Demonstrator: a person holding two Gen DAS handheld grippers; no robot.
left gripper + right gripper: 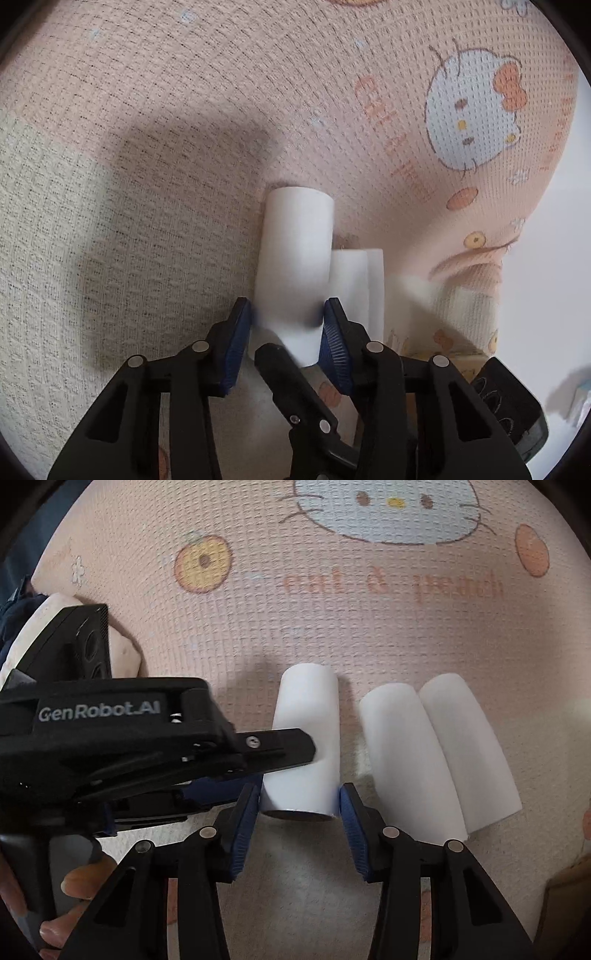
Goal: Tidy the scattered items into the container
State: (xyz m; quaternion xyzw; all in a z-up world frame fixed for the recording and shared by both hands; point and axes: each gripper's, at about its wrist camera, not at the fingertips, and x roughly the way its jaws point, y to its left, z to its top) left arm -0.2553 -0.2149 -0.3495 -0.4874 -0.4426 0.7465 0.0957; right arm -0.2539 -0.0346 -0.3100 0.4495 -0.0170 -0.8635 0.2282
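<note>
A pink waffle-weave blanket point(332, 627) printed with cartoon cats and oranges covered the surface. Three white paper tubes lay on it, long axes pointing away from the right camera. The leftmost tube point(306, 738) sat apart from the other two tubes point(436, 753), which touched side by side. The right gripper point(299, 812) straddled that tube's near end, its blue pads just outside the walls and seemingly not yet pinching. The left gripper point(286, 325) seemed to cross from the left and gripped what looked like the same tube across its width, its pads point(240, 332) pressed against both sides. The container was not clearly visible. The left hand looked better placed to lift.
</note>
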